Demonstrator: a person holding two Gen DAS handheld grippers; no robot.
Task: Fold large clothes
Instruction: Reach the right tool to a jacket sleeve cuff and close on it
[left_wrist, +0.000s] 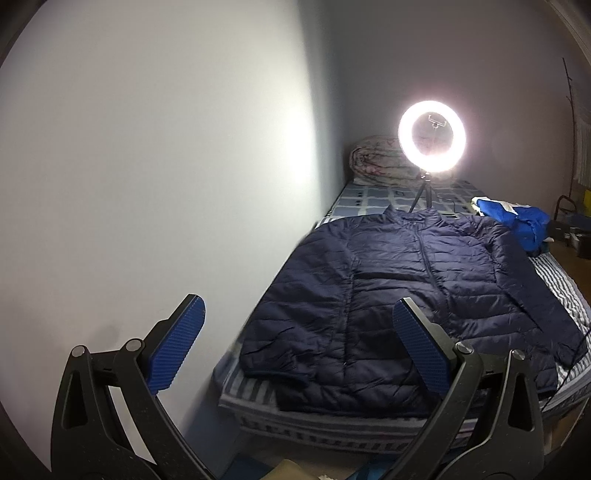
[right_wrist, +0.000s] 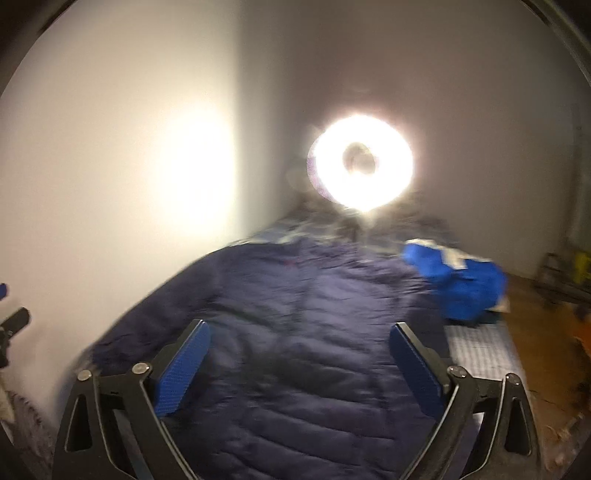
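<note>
A navy quilted jacket (left_wrist: 399, 295) lies spread flat, front up, on a striped bed (left_wrist: 332, 421), its collar toward the far end. My left gripper (left_wrist: 299, 306) hovers open before the jacket's near left corner, with nothing between its blue pads (left_wrist: 177, 347). The right wrist view is blurred. There the same jacket (right_wrist: 295, 350) fills the middle, and my right gripper (right_wrist: 299, 328) stands open above its lower half, holding nothing. The other gripper's tip (right_wrist: 11, 325) shows at the left edge.
A lit ring light (left_wrist: 431, 142) on a small tripod stands on the bed behind the collar, glaring in both views. A rolled quilt (left_wrist: 380, 158) lies at the far end. A bright blue garment (left_wrist: 517, 221) sits at the bed's right. A white wall (left_wrist: 147, 166) runs along the left.
</note>
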